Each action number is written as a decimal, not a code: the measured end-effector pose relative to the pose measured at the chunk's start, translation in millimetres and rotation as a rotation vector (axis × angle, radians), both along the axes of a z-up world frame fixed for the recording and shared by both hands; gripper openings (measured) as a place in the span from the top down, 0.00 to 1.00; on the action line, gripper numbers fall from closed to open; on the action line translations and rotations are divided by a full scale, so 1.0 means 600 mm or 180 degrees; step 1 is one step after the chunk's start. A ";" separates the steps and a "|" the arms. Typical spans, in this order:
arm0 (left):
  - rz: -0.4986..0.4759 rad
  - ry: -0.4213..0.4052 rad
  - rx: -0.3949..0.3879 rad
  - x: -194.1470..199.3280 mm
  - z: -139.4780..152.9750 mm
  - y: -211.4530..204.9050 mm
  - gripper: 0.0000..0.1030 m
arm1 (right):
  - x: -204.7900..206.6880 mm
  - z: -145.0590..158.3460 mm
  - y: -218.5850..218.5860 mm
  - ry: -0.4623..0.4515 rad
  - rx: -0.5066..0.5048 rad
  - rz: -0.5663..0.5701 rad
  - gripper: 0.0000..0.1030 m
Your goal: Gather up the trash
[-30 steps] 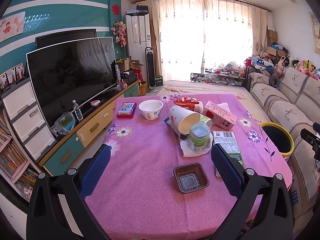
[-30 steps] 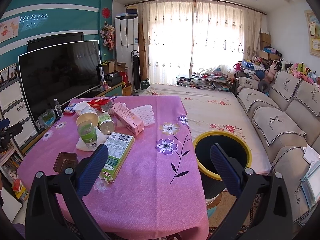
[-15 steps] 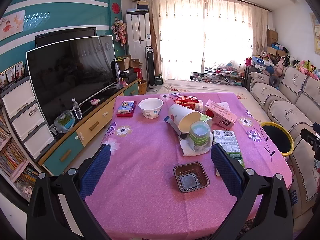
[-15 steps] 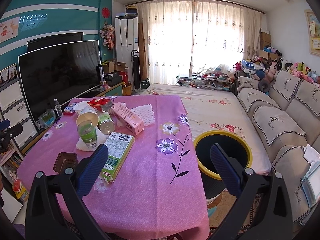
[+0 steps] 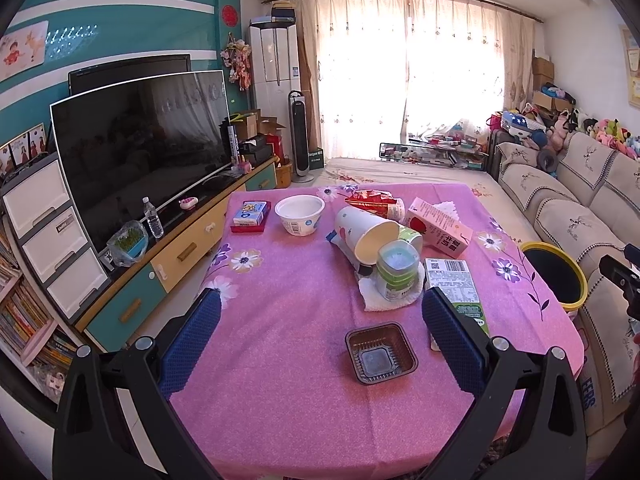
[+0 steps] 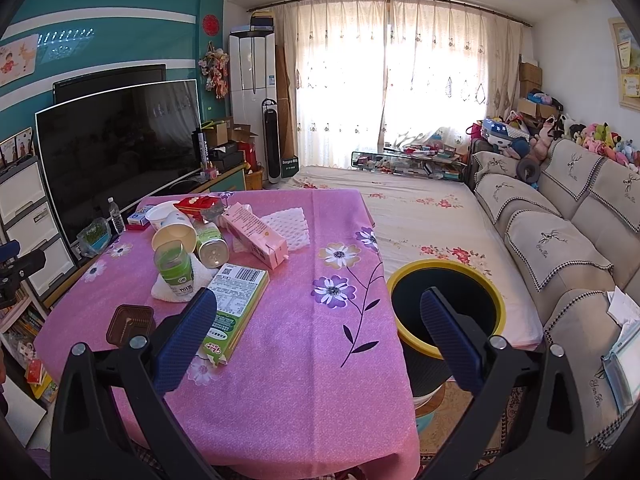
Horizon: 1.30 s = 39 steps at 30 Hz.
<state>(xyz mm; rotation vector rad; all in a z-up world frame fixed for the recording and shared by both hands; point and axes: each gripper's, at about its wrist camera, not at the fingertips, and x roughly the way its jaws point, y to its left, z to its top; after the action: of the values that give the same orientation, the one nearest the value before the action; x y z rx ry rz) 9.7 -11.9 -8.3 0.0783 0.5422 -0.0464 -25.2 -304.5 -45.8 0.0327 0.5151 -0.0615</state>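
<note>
Blue-padded left tongs (image 5: 320,312) – agape, right tongs (image 6: 318,310) too

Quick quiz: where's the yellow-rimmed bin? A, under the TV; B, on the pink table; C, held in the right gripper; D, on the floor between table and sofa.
D: the bin stands on the floor between the table and the sofa; the right gripper is open and empty.

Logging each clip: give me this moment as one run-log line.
phase: pre-grasp | left gripper: open, empty, over brown tray | right gripper: open, empty | bin: beside table | trash: on table
</note>
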 end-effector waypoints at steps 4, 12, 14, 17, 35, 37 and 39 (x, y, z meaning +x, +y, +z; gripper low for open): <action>-0.0011 0.0019 0.0000 0.002 -0.005 -0.003 0.04 | 0.000 0.000 -0.001 -0.0003 0.0005 0.0000 0.06; -0.0013 0.0021 -0.0003 0.003 -0.005 -0.003 0.04 | 0.001 -0.001 -0.002 0.0003 0.0007 -0.0011 0.06; -0.0014 0.0022 -0.0001 0.003 -0.005 -0.003 0.04 | 0.001 -0.001 -0.002 0.0004 0.0008 -0.0010 0.06; -0.0017 0.0026 -0.0001 0.004 -0.005 -0.003 0.04 | 0.001 -0.001 -0.002 0.0003 0.0008 -0.0010 0.06; -0.0036 0.0063 -0.0002 0.006 -0.007 -0.003 0.04 | 0.002 -0.003 -0.003 0.0016 0.0007 -0.0013 0.06; -0.0044 0.0087 -0.0013 0.010 -0.009 -0.003 0.04 | 0.003 -0.004 -0.003 0.0020 0.0010 -0.0014 0.06; -0.0050 0.0125 -0.0019 0.018 -0.013 -0.001 0.04 | 0.003 -0.007 -0.004 0.0034 0.0007 -0.0007 0.06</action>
<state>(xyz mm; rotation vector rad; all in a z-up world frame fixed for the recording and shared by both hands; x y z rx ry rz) 20.6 -12.7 -16.0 0.0761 0.5806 -0.0651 -23.2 -306.7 -49.8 0.0351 0.5259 -0.0632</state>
